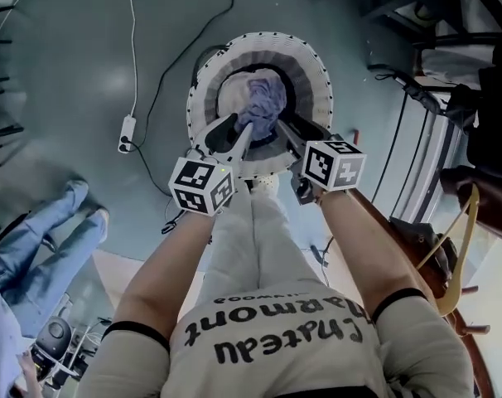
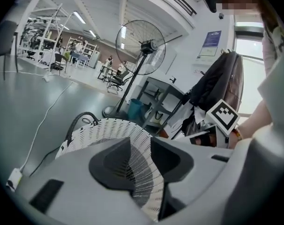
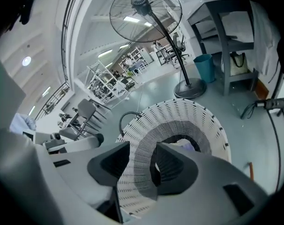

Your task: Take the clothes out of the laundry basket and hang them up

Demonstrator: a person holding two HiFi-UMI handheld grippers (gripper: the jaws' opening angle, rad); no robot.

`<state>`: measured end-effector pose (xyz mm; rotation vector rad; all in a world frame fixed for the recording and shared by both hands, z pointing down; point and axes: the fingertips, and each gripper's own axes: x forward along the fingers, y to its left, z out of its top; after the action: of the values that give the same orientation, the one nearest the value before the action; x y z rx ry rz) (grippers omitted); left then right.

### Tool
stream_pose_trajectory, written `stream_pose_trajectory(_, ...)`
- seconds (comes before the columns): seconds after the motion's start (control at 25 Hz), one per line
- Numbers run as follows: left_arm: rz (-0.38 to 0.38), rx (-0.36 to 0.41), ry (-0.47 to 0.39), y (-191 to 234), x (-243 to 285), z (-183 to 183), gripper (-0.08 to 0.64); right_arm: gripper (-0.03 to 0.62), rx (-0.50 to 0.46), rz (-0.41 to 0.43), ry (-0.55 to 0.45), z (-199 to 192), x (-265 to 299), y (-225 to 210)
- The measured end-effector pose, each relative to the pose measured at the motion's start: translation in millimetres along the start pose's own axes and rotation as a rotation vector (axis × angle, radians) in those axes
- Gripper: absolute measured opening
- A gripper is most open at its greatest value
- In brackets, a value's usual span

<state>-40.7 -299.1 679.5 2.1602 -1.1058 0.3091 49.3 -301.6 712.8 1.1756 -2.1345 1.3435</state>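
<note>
The round white laundry basket (image 1: 316,63), a slatted plastic-looking weave, stands on the floor. Crumpled lilac clothes (image 1: 264,98), soft fabric it seems, lie inside it. The left gripper (image 1: 237,136) and right gripper (image 1: 286,133) hover over its near rim, jaws partly apart, gripping nothing. Only the gripper views show the wire-caged pedestal fan (image 2: 141,43) on the far side.

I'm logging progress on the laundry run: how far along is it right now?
Done: nothing that shows; no hung garment is in view. In hand: the left gripper and the right gripper are both open and empty, poised at the rim of the laundry basket. Left: the lilac clothes lie bunched inside the basket, not yet gripped, lifted out or hung.
</note>
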Motion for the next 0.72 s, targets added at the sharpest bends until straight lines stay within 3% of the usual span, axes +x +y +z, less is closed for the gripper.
stream_pose_trajectory(0.36, 0.022, -0.023, -0.028, 66, 83, -37, 0.127, 0.175, 0.052, -0.226, -0.078, -3, 111, -94)
stream_pose_trajectory(0.72, 0.050, 0.007, 0.000, 130, 168, -87, 0.116, 0.175, 0.053, -0.331, -0.048, -33, 207, -173)
